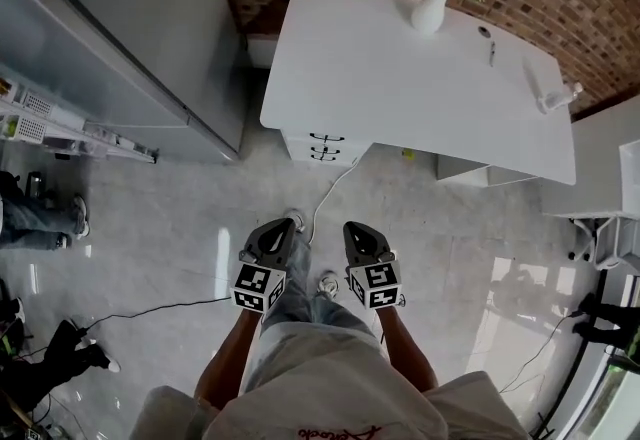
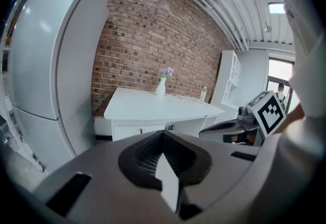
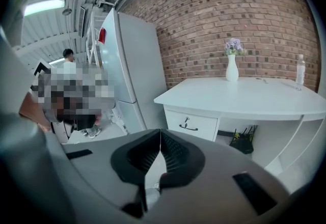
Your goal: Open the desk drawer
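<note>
The white desk (image 1: pixel 400 78) stands against the brick wall, some way ahead of me. Its drawer stack (image 1: pixel 325 146) sits under the desk's left end, with dark handles on shut fronts. In the right gripper view the top drawer (image 3: pixel 192 124) and its handle (image 3: pixel 188 127) show clearly. The left gripper view shows the drawer front (image 2: pixel 137 130) small, beyond the jaws. My left gripper (image 1: pixel 286 226) and right gripper (image 1: pixel 353 227) hang side by side over the floor, well short of the desk. Both are shut and hold nothing: left gripper (image 2: pixel 162 134), right gripper (image 3: pixel 160 134).
A tall grey fridge (image 1: pixel 120 38) stands left of the desk. On the desk are a white vase with purple flowers (image 1: pixel 430 10) and a bottle (image 1: pixel 558 98). A white cable (image 1: pixel 325 198) runs across the floor from the desk. A person's legs (image 1: pixel 40 218) show at far left. White shelving (image 2: pixel 232 83) stands at right.
</note>
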`<state>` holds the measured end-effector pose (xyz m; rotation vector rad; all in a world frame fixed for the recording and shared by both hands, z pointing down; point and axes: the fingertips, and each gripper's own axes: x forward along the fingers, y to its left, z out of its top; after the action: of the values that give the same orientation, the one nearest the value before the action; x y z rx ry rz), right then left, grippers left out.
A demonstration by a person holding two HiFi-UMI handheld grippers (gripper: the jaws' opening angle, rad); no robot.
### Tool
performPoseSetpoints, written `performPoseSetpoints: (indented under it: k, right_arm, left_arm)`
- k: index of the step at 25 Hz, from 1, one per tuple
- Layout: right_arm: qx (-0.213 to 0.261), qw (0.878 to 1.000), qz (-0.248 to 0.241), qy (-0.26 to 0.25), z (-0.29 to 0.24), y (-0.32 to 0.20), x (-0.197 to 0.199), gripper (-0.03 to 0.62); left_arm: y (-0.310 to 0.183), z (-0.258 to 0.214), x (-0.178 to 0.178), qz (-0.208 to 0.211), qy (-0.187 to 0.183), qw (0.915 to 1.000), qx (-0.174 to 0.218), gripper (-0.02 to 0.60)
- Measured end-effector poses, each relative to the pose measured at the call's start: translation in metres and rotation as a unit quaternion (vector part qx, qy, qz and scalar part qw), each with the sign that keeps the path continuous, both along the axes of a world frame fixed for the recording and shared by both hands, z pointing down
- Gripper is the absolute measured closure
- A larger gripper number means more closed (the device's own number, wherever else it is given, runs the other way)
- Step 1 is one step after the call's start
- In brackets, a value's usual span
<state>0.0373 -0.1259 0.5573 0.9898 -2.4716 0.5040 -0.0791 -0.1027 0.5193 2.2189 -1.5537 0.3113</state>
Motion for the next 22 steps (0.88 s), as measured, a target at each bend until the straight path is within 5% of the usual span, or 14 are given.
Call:
performPoseSetpoints:
  k: [22]
  right_arm:
    - [-0.078,0.996,0.025,0.032,0.113,0.014,-0.006,0.576]
  left_arm:
    - [0.004,0.119,0.011,0.033,0.038,0.9941,-0.095,0.571]
